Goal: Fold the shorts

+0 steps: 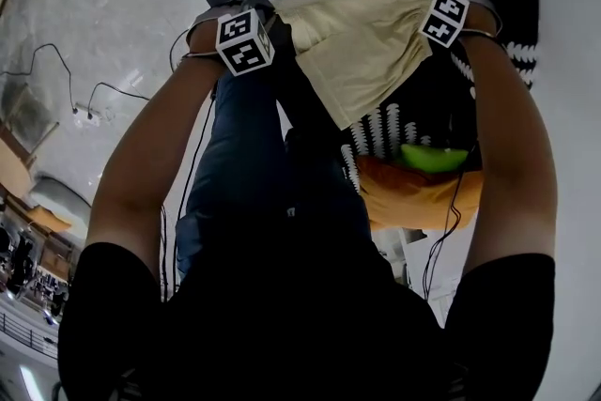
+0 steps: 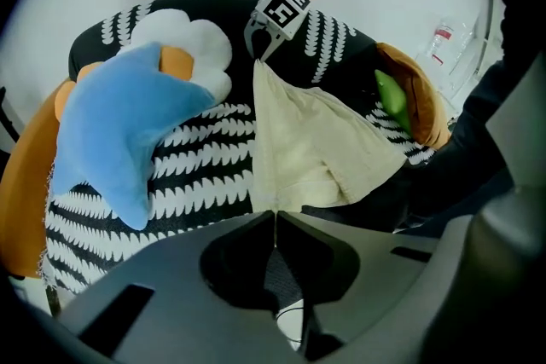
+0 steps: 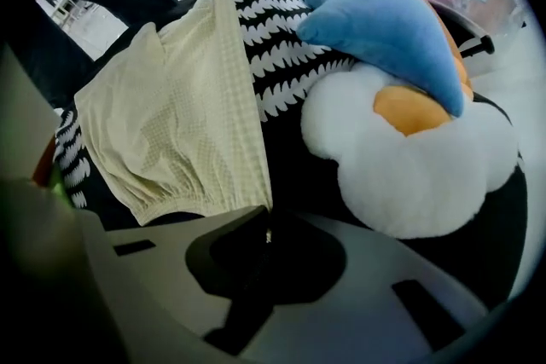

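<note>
Soft, even indoor light, with no hard shadows. In the head view the pale shorts [image 1: 362, 52] are clearly lit. The person's dark clothing [image 1: 282, 296] below the shorts is underexposed to near black, and the floor [image 1: 103, 5] left of the shorts shows mottled glare. Both gripper views are fisheye: lines bow away from the shorts and the corners fall to black. In the right gripper view the shorts' weave is sharp, and the white cushion [image 3: 409, 175] right of the shorts is almost blown out. Below the shorts, the bodies of the right gripper [image 3: 266, 222] and the left gripper [image 2: 275, 217] are shaded and blurred.
</note>
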{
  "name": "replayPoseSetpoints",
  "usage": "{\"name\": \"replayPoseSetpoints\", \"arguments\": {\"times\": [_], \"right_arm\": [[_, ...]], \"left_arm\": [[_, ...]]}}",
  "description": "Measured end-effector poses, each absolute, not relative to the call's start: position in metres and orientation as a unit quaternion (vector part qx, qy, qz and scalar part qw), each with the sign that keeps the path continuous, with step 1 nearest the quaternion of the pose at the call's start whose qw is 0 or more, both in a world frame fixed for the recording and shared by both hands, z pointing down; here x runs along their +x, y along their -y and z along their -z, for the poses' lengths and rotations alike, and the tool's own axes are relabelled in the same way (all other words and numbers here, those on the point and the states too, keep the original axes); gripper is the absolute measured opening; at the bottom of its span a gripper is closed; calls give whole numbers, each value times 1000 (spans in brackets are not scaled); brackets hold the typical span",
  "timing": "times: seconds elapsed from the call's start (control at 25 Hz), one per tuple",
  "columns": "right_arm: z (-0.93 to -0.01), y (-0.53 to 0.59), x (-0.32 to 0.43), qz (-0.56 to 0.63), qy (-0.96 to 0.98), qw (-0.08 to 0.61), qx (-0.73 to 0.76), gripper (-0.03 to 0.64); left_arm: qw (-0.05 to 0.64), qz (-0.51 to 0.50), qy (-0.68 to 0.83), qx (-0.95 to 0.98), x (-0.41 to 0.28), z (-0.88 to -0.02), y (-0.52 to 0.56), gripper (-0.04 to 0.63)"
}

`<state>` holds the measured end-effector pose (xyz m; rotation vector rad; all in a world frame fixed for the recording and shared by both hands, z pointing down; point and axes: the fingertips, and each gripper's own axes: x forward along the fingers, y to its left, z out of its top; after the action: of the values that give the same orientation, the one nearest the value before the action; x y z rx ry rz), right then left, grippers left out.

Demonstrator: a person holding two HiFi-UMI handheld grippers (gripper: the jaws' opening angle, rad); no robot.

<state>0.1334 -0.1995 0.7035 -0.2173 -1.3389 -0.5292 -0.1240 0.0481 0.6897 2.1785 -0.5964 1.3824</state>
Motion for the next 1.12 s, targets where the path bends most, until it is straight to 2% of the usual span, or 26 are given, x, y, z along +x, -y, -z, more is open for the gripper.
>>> {"name": "replayPoseSetpoints", "arguments": {"times": [1.12], "right_arm": [[-698, 139, 203, 280, 635, 715, -87, 20]], "left_arm": [[297, -471, 117, 823, 36, -658, -178, 28]]}}
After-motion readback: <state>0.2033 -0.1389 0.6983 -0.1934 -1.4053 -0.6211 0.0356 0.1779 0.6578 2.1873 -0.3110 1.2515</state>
